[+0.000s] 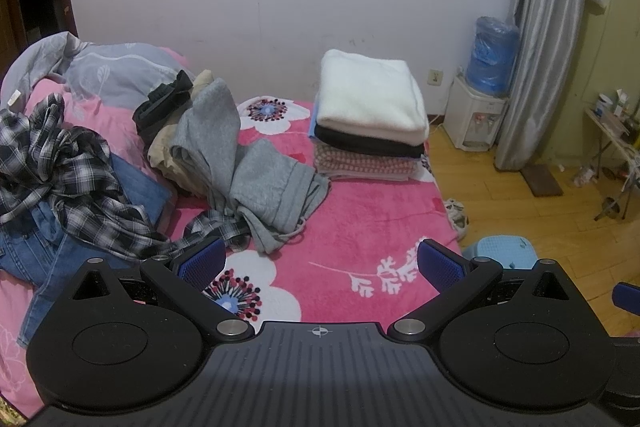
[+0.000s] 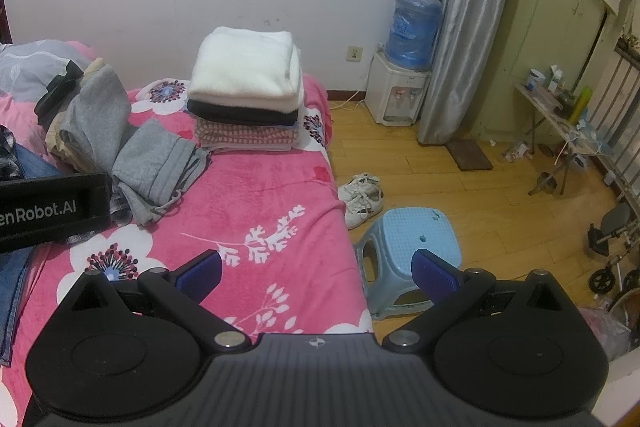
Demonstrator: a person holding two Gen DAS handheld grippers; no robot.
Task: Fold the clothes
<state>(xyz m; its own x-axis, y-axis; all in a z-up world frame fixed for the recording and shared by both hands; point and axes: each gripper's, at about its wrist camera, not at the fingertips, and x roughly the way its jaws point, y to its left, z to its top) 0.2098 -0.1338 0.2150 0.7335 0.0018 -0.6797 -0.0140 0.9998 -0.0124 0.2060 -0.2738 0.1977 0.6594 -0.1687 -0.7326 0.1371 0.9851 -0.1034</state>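
Currently both grippers hover above the pink floral blanket [image 1: 360, 211], nothing between the fingers. Left gripper [image 1: 322, 265]: blue pads spread wide, over the near part of the bed. Right gripper [image 2: 316, 273]: fingers equally wide, positioned over the bed's right edge, its right pad in front of the light blue stool [image 2: 416, 231] on the wooden floor.

Unfolded clothes lie left: grey sweatpants [image 1: 260, 179] crumpled mid-bed, draped over a tan garment [image 1: 160, 155]; plaid shirt [image 1: 68, 179] and blue jeans [image 1: 36, 247] at far left.

Folded stack [image 1: 372, 119] sits at the far right corner of the bed: white item on top, black beneath, checked pink lowest. White sneakers [image 2: 362, 197] on the floor beside the bed.
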